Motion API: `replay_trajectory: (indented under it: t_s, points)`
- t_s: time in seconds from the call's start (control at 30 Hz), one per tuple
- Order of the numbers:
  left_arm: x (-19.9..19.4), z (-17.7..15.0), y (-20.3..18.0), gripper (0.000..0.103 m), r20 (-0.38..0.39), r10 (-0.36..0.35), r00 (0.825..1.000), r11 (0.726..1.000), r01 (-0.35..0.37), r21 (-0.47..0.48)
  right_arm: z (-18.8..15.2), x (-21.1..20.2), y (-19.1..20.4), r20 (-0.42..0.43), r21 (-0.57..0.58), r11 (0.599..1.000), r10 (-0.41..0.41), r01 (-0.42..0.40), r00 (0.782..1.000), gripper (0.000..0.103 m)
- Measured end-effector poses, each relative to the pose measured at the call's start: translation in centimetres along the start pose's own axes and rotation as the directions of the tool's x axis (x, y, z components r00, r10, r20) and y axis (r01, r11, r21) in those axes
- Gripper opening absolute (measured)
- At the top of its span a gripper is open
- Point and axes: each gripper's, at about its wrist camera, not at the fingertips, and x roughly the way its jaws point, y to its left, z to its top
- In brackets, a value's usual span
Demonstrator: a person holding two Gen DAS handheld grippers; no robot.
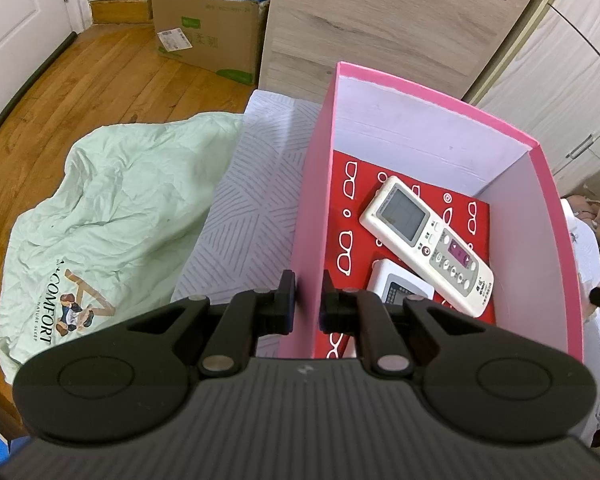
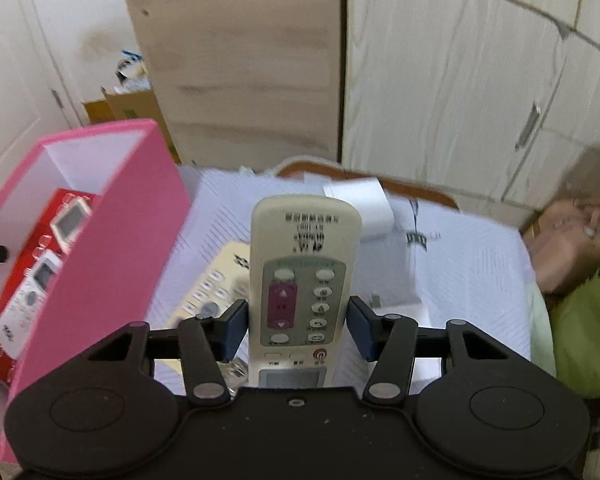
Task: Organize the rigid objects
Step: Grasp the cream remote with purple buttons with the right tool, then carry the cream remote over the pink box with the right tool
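Right gripper point(image 2: 298, 326) holds remote point(image 2: 304, 276); green quilt point(image 1: 112, 208) reads "COMFORT NATURE SLEEP".

Pink box point(image 1: 540, 216) open on top (two remotes point(image 1: 426, 240) crowd its near floor), far end free

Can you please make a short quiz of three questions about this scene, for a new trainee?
1. True or false: the left gripper is clamped on the wall of the pink box.
2. How many remote controls already lie inside the pink box?
3. What sits between the pads of the right gripper? A) a cream remote control B) a green cloth C) a cardboard box

Key:
1. True; its pads pinch the near wall.
2. Two: a long remote lying partly on a smaller remote.
3. A; the cream remote is gripped at its sides, clear of the bed sheet.
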Motion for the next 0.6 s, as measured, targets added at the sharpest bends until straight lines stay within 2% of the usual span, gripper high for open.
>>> replay_trajectory:
  t_s: [0.1, 0.2, 0.33, 0.4, 0.5, 0.6]
  points:
    - [0.0, 0.0, 0.4, 0.010, -0.001, -0.013, 1.000, 1.000, 0.013, -0.008, 0.5, -1.9, 0.7, 0.065, -0.016, 1.000, 0.021, -0.020, 0.998, 0.058]
    - [-0.1, 0.0, 0.5, 0.010, -0.002, -0.016, 1.000, 1.000, 0.016, -0.010, 1.2, -4.3, 1.6, 0.143, -0.034, 0.997, 0.080, -0.076, 0.986, 0.058]
    - [-0.1, 0.0, 0.6, 0.010, -0.003, -0.019, 1.000, 1.000, 0.019, -0.012, 2.0, -7.6, 3.8, 0.254, -0.104, 0.981, 0.187, -0.165, 0.949, 0.058]
    - [-0.1, 0.0, 0.6, 0.010, -0.003, -0.021, 1.000, 1.000, 0.021, -0.014, 2.2, -8.8, 5.3, 0.283, -0.161, 0.964, 0.252, -0.213, 0.925, 0.058]
    - [-0.1, 0.1, 0.6, 0.010, -0.003, -0.021, 1.000, 1.000, 0.021, -0.014, 2.2, -9.1, 7.6, 0.245, -0.224, 0.930, 0.344, -0.292, 0.907, 0.058]
    - [-0.1, 0.1, 0.7, 0.010, -0.005, -0.023, 1.000, 1.000, 0.023, -0.018, 2.0, -8.0, 9.9, 0.144, -0.259, 0.898, 0.399, -0.355, 0.906, 0.058]
